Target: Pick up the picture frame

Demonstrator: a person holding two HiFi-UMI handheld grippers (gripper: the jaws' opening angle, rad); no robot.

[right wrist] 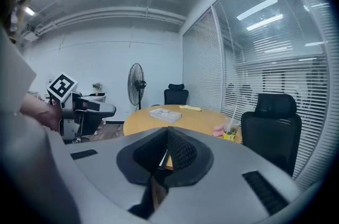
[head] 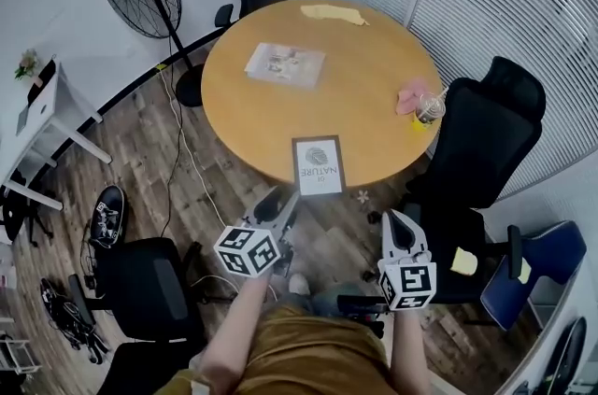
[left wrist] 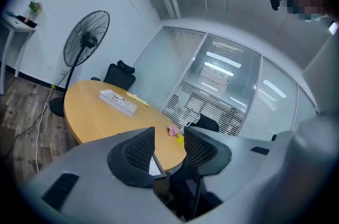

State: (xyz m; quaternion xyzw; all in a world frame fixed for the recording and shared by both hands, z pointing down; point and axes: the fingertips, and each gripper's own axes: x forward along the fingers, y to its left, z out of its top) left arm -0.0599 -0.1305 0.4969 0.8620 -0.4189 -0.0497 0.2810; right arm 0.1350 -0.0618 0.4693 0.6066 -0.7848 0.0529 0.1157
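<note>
1. The round table (head: 234, 104) fills the middle of the head view. Its near edge faces the person.
2. The picture frame (head: 318, 165) sits at that near edge, appearing to lie flat. Its long axis runs near to far, with the short bottom edge towards the person.
3. The left gripper (head: 278, 204) hangs over the floor, short of the table edge and clear of the frame. Its jaws stand wide apart with nothing between them. The frame lies just beyond it, far and slightly right.
4. The right gripper (head: 393, 221) is also over the floor, further out to the right. Its jaw tips meet and nothing is gripped. The frame lies far and left of it.
5. Assessment: the left gripper is nearer and already wide, so it is better placed to take the near short edge. The right gripper would need opening first.
</note>
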